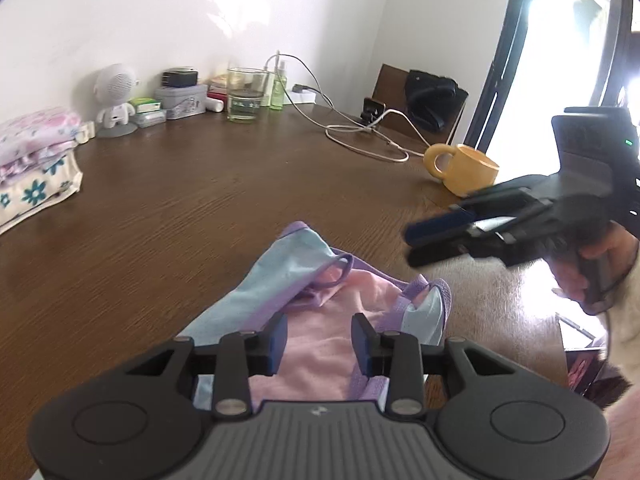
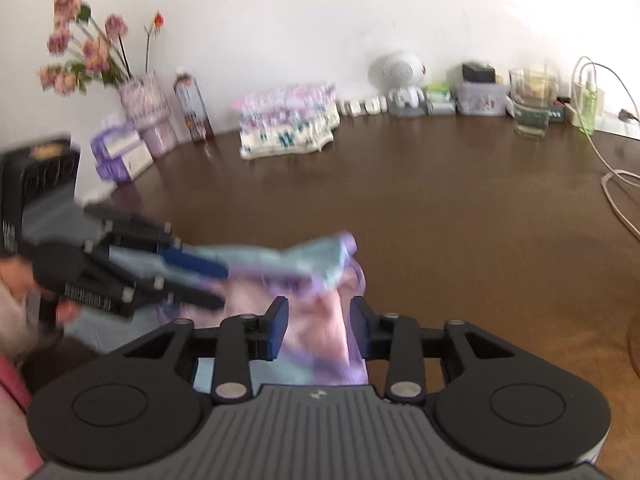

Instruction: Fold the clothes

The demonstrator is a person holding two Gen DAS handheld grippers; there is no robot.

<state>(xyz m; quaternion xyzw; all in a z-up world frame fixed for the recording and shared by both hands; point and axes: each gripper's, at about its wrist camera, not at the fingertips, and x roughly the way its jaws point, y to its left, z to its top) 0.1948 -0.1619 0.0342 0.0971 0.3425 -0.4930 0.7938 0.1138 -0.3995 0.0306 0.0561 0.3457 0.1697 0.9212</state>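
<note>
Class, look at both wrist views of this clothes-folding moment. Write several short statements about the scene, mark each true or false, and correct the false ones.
1. The pink, blue and purple garment lies on a wooden table. True.
2. The yellow mug stands upright. False: it lies tipped on its side.
3. The left gripper is open. True.
4. The drinking glass is full of orange juice. False: it holds a little clear liquid.
5. Folded floral fabric sits near the wall. True.
</note>
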